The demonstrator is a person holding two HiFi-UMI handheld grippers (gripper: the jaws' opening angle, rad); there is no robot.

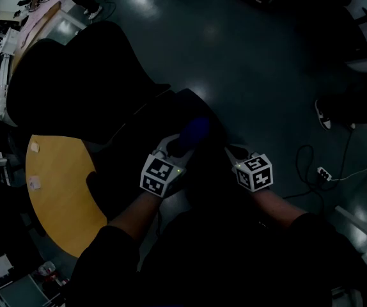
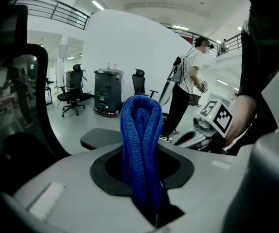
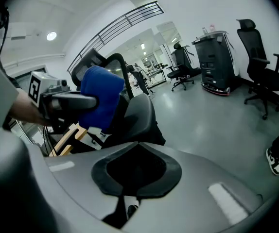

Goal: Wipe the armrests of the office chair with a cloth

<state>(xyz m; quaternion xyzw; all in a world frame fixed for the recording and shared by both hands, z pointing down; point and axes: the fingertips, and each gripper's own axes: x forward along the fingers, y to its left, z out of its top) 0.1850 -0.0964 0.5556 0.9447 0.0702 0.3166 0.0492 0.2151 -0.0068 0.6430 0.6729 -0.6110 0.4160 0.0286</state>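
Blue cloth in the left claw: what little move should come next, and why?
Probably lower the left gripper until the blue cloth presses on the armrest just beyond it; the cloth is pinched folded in the jaws but seems not to touch the armrest yet.

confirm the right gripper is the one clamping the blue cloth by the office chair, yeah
Wrong gripper. The left gripper is the one clamping the blue cloth by the office chair: the left gripper view shows its jaws shut on the folded cloth. In the right gripper view, the right gripper has its jaws together with nothing between them.
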